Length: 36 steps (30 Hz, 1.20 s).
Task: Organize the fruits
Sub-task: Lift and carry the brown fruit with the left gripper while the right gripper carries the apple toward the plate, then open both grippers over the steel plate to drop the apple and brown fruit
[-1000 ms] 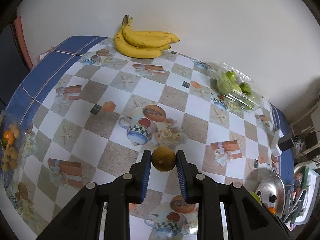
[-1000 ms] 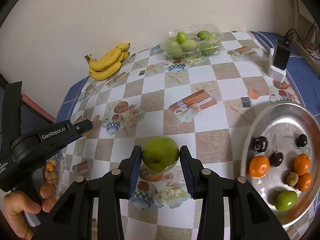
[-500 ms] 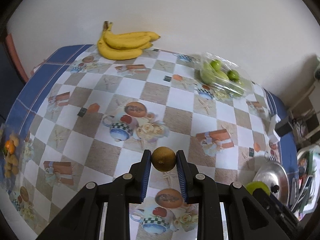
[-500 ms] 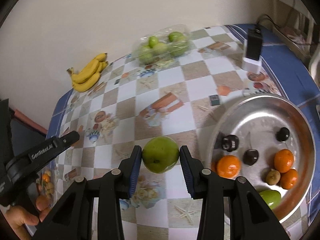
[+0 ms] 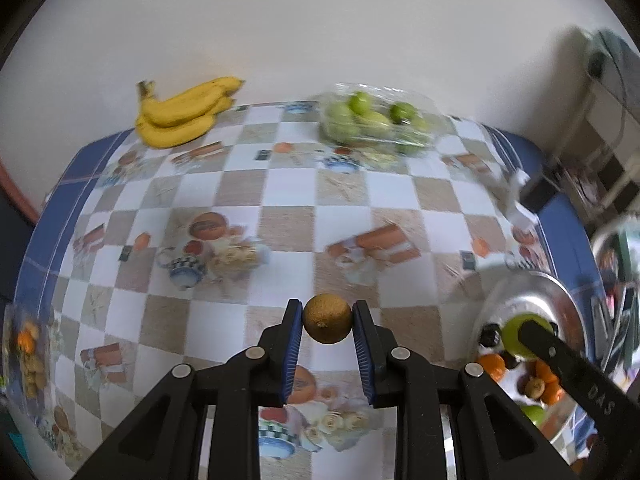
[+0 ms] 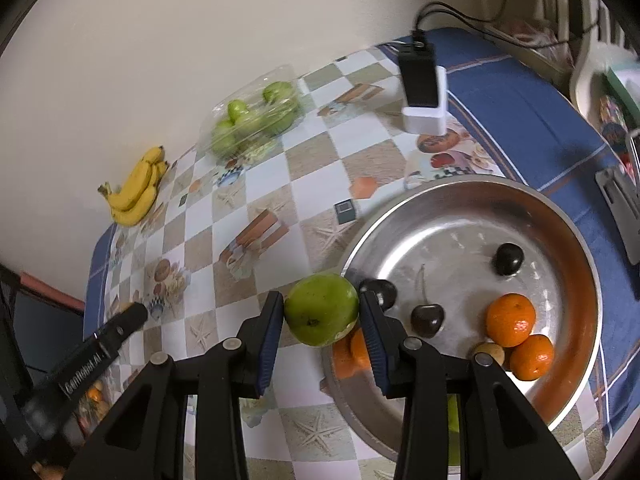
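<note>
My left gripper (image 5: 327, 320) is shut on a small brown round fruit (image 5: 327, 324), held above the checked tablecloth (image 5: 288, 192). In the right wrist view my right gripper (image 6: 322, 316) is shut on a green apple (image 6: 322, 308) at the left rim of a silver plate (image 6: 460, 216). The plate holds oranges (image 6: 511, 319), dark cherries (image 6: 427, 319) and a small brown fruit (image 6: 489, 352). From the left wrist view the plate (image 5: 532, 292) sits at the right, with the right gripper's finger (image 5: 560, 354) and the green apple (image 5: 516, 338) over it.
A bunch of bananas (image 5: 180, 114) and a clear box of green fruit (image 5: 372, 118) lie at the table's far edge by the wall. A black charger on a white base (image 6: 422, 88) stands near the plate. The left gripper's finger (image 6: 96, 352) shows at the right view's lower left.
Both grippers have swept to the right across the table with their fruits held. The plate has come close under the right gripper and has entered the left view at the right.
</note>
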Each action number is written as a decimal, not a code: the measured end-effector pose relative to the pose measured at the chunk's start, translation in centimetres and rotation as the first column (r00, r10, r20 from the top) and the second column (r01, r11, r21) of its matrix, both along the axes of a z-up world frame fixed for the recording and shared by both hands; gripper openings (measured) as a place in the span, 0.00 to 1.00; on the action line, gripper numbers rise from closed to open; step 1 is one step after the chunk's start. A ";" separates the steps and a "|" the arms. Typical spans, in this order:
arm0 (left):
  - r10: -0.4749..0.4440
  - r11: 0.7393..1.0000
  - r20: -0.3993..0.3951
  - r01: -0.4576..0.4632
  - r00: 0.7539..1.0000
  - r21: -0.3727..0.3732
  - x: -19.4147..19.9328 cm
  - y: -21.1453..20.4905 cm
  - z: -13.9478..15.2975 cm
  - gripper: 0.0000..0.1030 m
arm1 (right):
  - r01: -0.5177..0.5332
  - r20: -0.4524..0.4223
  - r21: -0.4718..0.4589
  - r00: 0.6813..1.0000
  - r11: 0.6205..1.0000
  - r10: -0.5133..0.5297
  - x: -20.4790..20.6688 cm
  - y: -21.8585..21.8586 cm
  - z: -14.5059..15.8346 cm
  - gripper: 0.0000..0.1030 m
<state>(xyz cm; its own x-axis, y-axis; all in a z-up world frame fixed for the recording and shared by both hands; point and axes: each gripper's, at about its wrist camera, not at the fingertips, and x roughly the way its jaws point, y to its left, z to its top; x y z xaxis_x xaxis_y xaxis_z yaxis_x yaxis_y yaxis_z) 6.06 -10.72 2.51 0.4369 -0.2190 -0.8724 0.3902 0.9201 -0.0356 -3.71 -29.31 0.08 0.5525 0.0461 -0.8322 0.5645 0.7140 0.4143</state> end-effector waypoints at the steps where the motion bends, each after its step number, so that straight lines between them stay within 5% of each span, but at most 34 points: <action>1: -0.017 1.000 0.002 0.017 1.000 0.006 -0.3 -0.6 -0.1 0.26 | 0.008 -0.002 0.000 1.000 1.000 -0.008 -0.1 -0.3 -0.1 0.39; 13: -0.205 0.978 -0.021 0.205 0.979 0.032 -4.4 -6.8 -1.6 0.27 | 0.114 -0.004 0.028 0.993 0.993 -0.114 -2.6 -4.6 -0.9 0.40; 23: -0.356 0.932 -0.023 0.357 0.934 0.061 -7.9 -11.4 -3.0 0.27 | 0.166 -0.017 0.046 0.986 0.985 -0.165 -4.1 -7.1 -1.8 0.40; 36: -0.404 0.910 -0.100 0.410 0.909 0.061 -9.5 -12.7 -4.9 0.27 | 0.160 -0.084 0.022 0.984 0.987 -0.157 -4.0 -7.2 -3.1 0.40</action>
<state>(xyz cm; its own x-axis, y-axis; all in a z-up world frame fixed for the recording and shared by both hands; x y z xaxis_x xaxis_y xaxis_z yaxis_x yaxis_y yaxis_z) -3.43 -23.45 -2.36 0.2499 -0.2912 -0.9234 0.7302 0.6830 -0.0178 -7.73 -36.51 -3.00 0.4847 -0.0121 -0.8746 0.7025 0.6012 0.3810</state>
